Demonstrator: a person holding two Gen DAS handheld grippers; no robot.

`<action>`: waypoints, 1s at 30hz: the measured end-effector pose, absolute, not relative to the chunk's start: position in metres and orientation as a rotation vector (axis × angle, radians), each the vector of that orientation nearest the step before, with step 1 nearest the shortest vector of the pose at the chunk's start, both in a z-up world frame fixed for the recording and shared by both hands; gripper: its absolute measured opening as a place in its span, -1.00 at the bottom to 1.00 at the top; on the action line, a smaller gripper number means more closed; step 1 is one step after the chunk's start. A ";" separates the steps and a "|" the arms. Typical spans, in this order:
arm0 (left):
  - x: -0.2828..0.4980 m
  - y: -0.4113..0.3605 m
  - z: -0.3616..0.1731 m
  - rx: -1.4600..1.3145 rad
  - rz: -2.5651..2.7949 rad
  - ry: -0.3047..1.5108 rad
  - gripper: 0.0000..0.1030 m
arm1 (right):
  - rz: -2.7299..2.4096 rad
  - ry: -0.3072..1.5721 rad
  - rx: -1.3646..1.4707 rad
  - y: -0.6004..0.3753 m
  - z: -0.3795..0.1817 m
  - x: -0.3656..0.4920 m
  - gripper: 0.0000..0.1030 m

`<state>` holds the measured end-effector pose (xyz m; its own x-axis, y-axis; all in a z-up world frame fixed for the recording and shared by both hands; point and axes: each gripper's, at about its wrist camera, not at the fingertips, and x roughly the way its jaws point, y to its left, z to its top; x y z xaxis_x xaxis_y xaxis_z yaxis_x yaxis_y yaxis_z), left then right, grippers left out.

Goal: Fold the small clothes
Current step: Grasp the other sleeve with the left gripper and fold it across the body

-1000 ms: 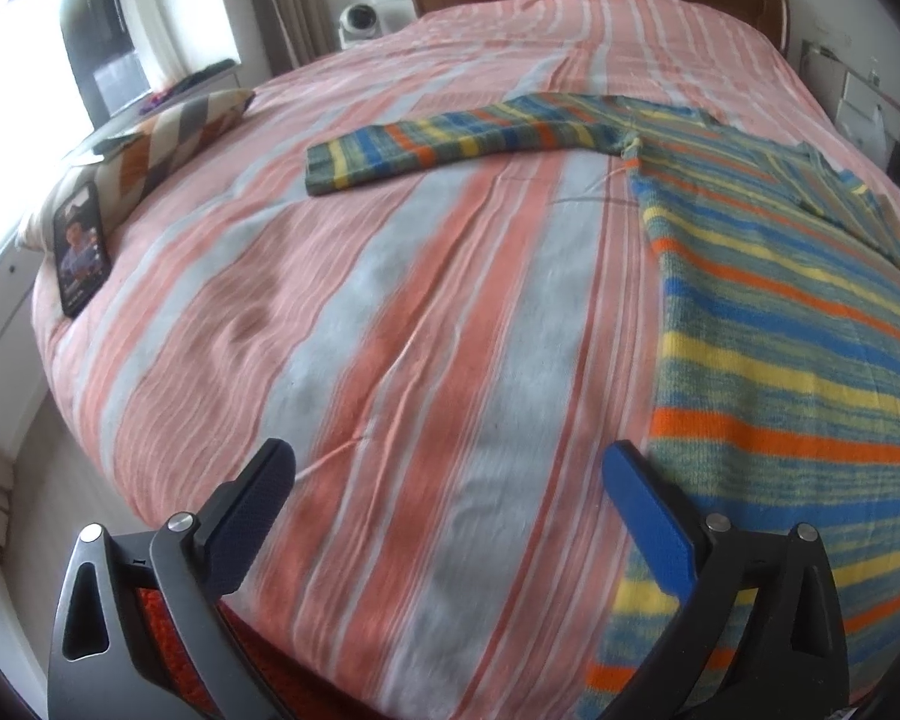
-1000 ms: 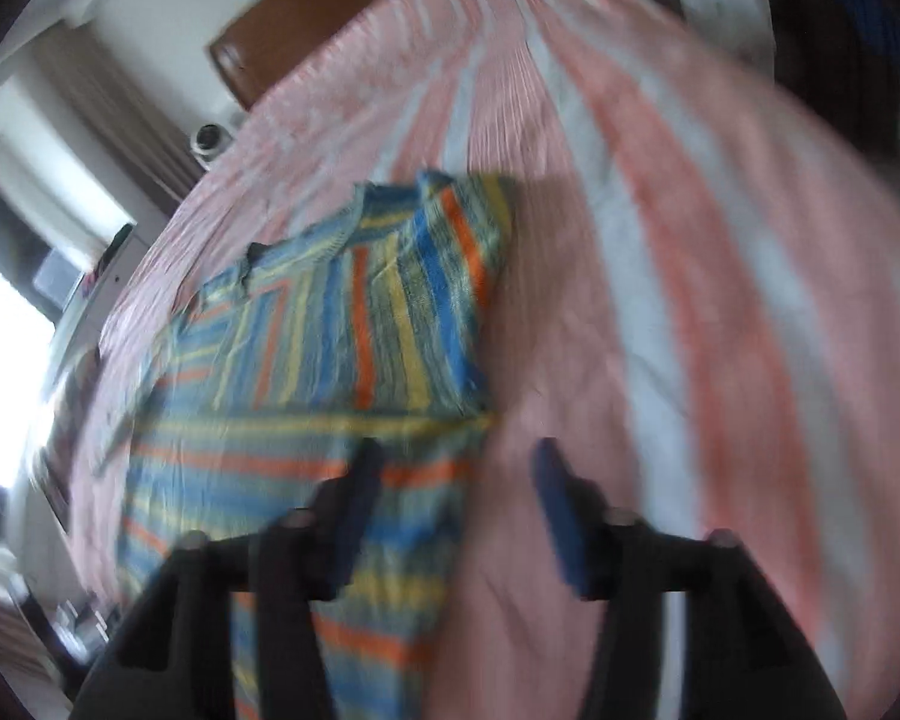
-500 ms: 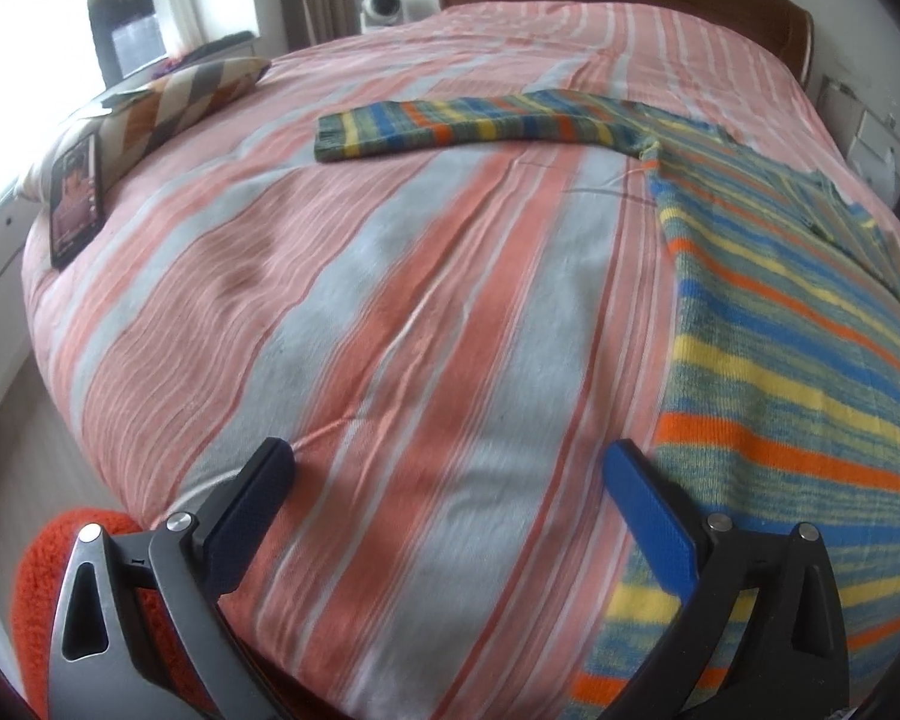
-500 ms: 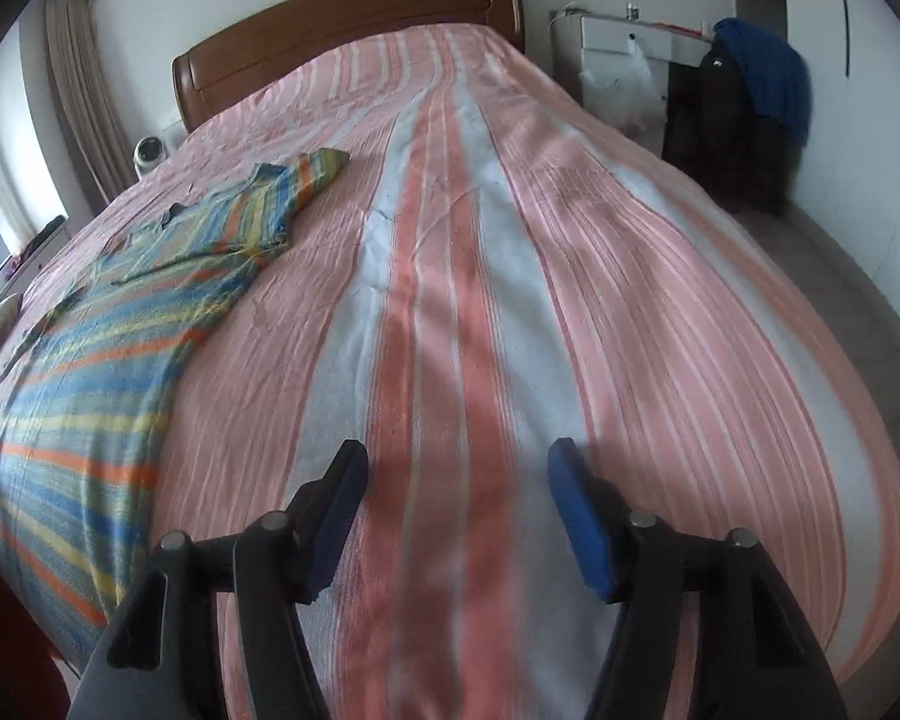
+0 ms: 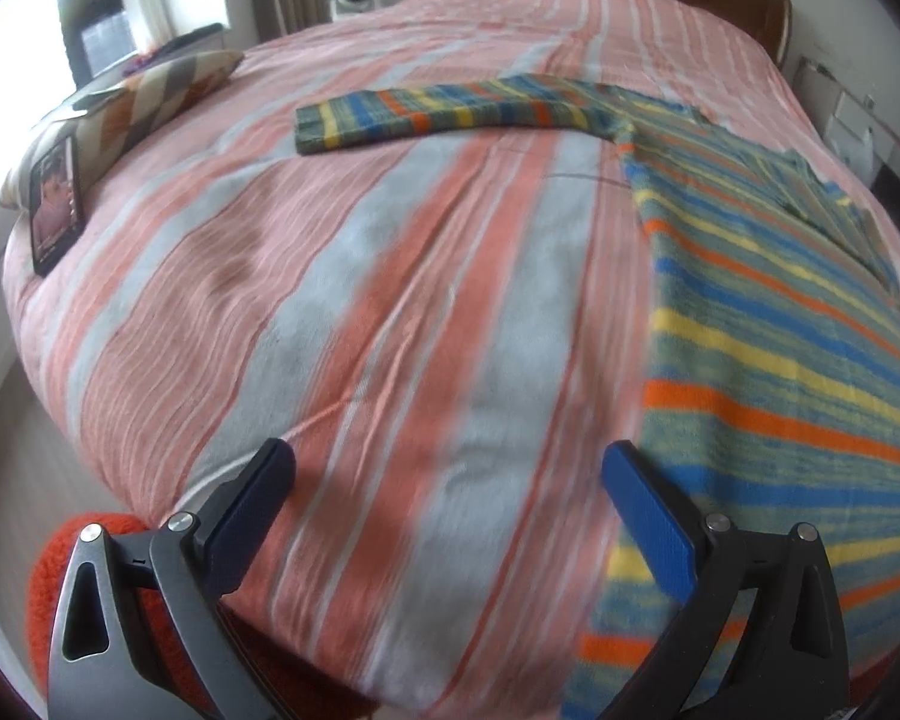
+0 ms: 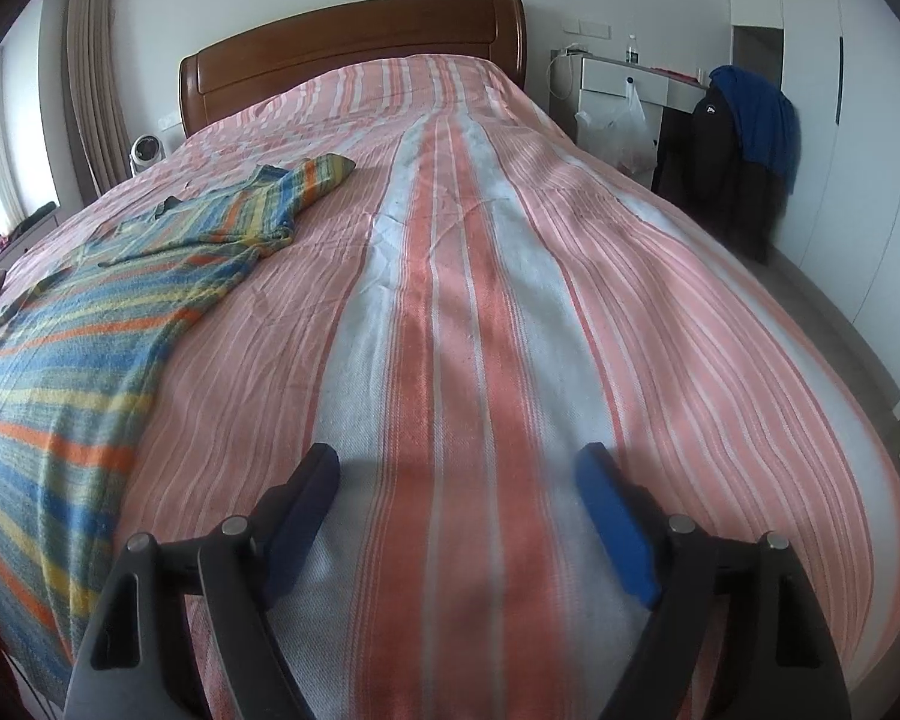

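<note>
A striped sweater (image 5: 768, 324) in blue, yellow, orange and green lies flat on the pink-striped bed (image 5: 390, 276). One sleeve (image 5: 444, 111) stretches out to the left; the other sleeve (image 6: 270, 210) is folded in over the body (image 6: 60, 372). My left gripper (image 5: 450, 480) is open and empty above the bed's near edge, its right finger (image 5: 648, 522) beside the sweater's hem. My right gripper (image 6: 456, 480) is open and empty above bare bedspread, to the right of the sweater.
A striped pillow (image 5: 144, 102) and a phone (image 5: 57, 204) lie at the bed's left edge. The wooden headboard (image 6: 354, 54) is at the far end. A nightstand (image 6: 624, 84) and a chair with dark clothes (image 6: 738, 150) stand to the right. Something orange and fuzzy (image 5: 60, 588) is below the bed's edge.
The right gripper has swung away from the folded sleeve to the right over bare bedspread and opened wider. The left view has shifted slightly; its gripper stays open.
</note>
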<state>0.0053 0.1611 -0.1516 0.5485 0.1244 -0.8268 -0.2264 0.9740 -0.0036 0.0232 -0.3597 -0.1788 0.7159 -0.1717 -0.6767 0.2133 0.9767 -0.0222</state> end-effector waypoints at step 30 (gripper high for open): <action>0.217 0.234 -0.027 -0.194 0.176 0.898 -1.00 | -0.229 0.727 0.045 -0.356 -0.178 0.023 0.58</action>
<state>0.2165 0.2340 -0.0272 0.6112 0.0702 -0.7884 -0.2324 0.9681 -0.0939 0.0226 -0.3561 -0.1781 0.7232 -0.1913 -0.6637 0.2228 0.9741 -0.0380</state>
